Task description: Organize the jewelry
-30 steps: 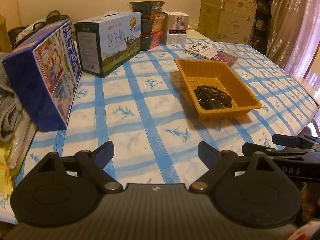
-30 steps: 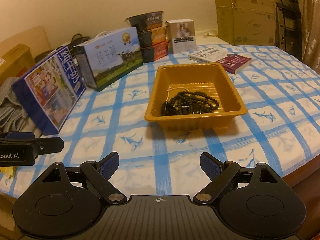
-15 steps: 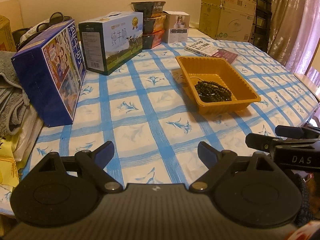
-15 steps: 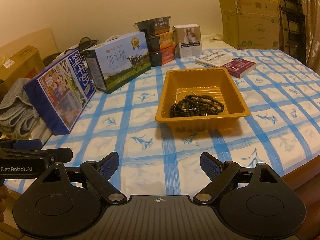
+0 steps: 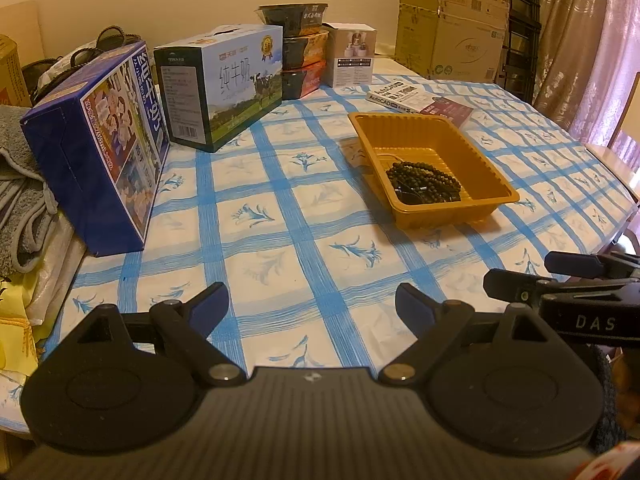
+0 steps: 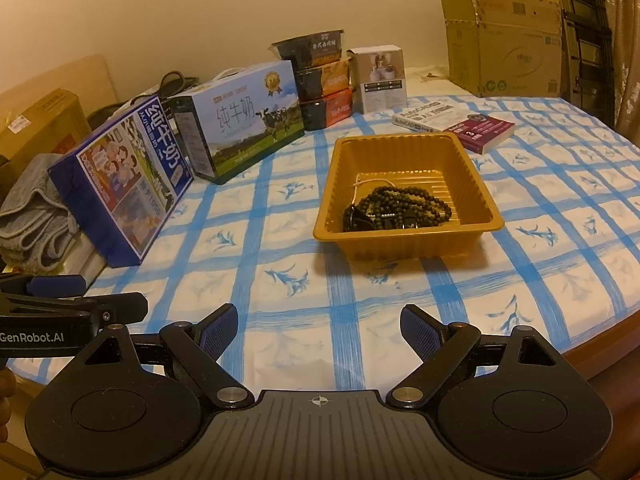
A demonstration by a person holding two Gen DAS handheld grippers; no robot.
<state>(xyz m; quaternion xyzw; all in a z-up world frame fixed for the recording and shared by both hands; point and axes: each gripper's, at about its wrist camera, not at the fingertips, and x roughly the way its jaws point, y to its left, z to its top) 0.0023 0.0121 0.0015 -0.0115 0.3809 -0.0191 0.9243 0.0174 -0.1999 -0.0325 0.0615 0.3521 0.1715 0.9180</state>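
the dark bead strands [image 6: 398, 208] are lying heaped in the near end of the yellow tray [image 6: 472, 168], which is sitting on the blue checked tablecloth [image 6: 280, 240] at about twelve o'clock from the right gripper [image 6: 319, 330] and about one o'clock from the left gripper [image 5: 311, 306]. both grippers are hovering low over the near edge of the table, well apart from the tray, with their fingers spread wide and gripping nothing. a pale cord [image 6: 370, 181] is trailing from the heap toward the tray's middle. the jewelry is already resting inside the tray, so this scene is fitting either a tidy-up that is ending or beads that are waiting to be lifted out and sorted; the pictures are not settling which. if a gripper is going in for the beads, it is worth coming down from above the tray's near wall, not across it, closing on one strand where it is lying clear of the tangle, and lifting slowly, since looped strands are likely to be dragging each other and the light tray along. the milk cartons [image 6: 240, 120] at ten o'clock are standing clear of that path.
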